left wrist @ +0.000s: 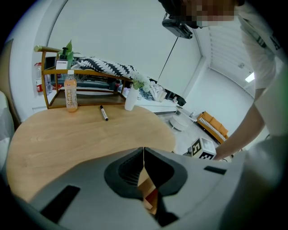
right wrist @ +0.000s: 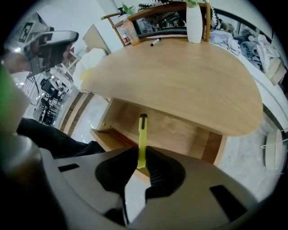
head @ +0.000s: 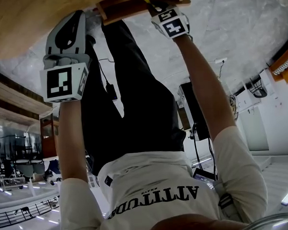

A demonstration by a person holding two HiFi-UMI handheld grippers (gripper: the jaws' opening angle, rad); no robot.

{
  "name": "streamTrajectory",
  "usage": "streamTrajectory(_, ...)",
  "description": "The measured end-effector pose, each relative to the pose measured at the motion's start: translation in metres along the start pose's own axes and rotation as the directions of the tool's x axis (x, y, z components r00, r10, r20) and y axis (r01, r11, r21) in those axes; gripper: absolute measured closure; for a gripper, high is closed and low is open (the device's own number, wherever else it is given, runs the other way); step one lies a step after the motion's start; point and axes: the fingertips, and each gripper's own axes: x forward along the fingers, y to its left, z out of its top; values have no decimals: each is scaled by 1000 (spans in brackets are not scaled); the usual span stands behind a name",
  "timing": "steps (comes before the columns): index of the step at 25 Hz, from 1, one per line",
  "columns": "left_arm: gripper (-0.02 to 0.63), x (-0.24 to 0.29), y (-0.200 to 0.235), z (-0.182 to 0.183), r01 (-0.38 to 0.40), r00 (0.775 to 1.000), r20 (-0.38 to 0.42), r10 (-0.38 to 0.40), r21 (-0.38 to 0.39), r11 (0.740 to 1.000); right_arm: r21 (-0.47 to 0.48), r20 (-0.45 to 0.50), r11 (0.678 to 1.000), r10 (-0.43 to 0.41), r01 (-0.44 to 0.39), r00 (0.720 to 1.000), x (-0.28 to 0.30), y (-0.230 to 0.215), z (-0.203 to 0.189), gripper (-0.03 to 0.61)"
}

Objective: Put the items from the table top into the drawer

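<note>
The right claw (right wrist: 140,164) is pinching one yellow pen (right wrist: 142,137) over the open drawer (right wrist: 180,134), probably to drop it in. The left claw (left wrist: 144,168) is pressing together on nothing. One black pen (left wrist: 104,112), one bottle (left wrist: 70,94) and one white vase (left wrist: 130,99) are waiting at the far side of the desk (left wrist: 67,139).

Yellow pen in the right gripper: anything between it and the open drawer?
Nothing visible does. The yellow pen, clamped in the right gripper, points into the drawer; bare wooden floor shows beyond its tip.
</note>
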Motion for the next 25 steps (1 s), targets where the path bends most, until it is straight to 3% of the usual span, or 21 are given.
streamTrajectory(7, 592, -3, -6, -5, -4, 1000, -7, 4, 9, 1000, 37, 7, 996, -77, 77, 997, 12, -15, 7, 511)
streamTrajectory(14, 592, 0, -10, 1, -21, 999, -31, 22, 35, 999, 65, 132, 995, -82, 73, 988, -25, -13, 34, 508)
streamTrajectory(25, 592, 35, -1, 51, -38, 999, -19, 40, 80, 996, 140, 384, 989, -90, 39, 919, -117, -27, 79, 542)
